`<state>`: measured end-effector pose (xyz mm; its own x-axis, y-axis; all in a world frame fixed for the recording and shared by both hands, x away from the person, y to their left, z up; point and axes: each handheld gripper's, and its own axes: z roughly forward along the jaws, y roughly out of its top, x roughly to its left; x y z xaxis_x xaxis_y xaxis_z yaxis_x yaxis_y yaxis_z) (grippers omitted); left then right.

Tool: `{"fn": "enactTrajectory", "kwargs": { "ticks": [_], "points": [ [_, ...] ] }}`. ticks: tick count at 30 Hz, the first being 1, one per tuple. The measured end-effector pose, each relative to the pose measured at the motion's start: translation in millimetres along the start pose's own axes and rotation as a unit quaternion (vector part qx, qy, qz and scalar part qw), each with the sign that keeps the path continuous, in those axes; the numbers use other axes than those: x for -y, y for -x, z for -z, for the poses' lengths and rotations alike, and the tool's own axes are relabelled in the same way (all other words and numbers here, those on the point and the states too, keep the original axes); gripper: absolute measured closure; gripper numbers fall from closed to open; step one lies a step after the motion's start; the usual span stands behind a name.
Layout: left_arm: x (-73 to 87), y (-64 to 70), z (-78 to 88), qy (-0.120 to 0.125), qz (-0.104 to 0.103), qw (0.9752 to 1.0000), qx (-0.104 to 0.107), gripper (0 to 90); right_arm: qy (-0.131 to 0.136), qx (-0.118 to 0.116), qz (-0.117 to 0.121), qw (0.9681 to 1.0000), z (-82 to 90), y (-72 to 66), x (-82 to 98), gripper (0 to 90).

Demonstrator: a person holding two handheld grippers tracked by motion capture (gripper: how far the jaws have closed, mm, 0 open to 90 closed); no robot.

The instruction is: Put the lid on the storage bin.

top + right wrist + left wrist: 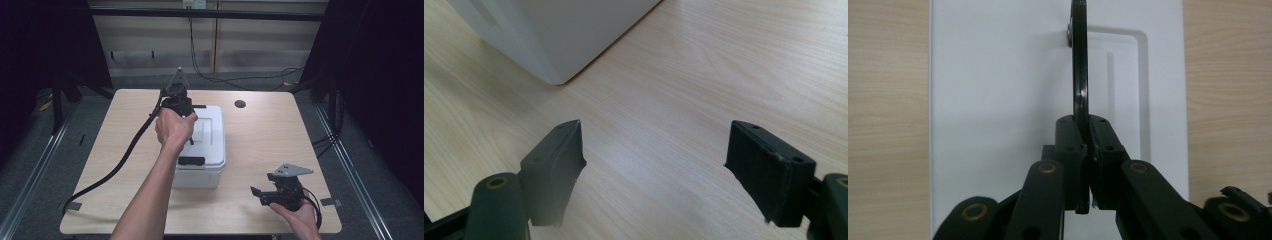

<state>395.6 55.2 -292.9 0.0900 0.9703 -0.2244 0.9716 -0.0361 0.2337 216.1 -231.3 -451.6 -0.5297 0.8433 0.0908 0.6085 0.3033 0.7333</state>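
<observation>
Your left hand-held gripper [1087, 165] is clamped on the thin, stiff handle [1079, 75] standing above the light, slippery box [202, 145] directly beneath it, while your right hand-held gripper [654, 170] rests wide open and empty.

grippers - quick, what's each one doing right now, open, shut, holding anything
Left gripper: shut on the black handle of the white box.
Right gripper: open, holding nothing, above the table.

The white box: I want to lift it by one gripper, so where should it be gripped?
Grip the black handle standing upright on the lid of the white box, coming from above. It is thin enough to pinch; the left gripper is shut on it that way.
</observation>
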Motion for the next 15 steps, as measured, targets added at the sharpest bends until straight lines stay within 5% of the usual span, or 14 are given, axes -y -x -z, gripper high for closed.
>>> {"fn": "enactTrajectory", "kwargs": {
  "ticks": [15],
  "points": [
    [0.7, -3.6, 2.8, -0.017, -0.005, 0.9998, 0.005, 85.0, -0.001, 0.000, 0.000, 1.0000, -0.6, 0.6, -0.1, 22.5]
  ]
}}
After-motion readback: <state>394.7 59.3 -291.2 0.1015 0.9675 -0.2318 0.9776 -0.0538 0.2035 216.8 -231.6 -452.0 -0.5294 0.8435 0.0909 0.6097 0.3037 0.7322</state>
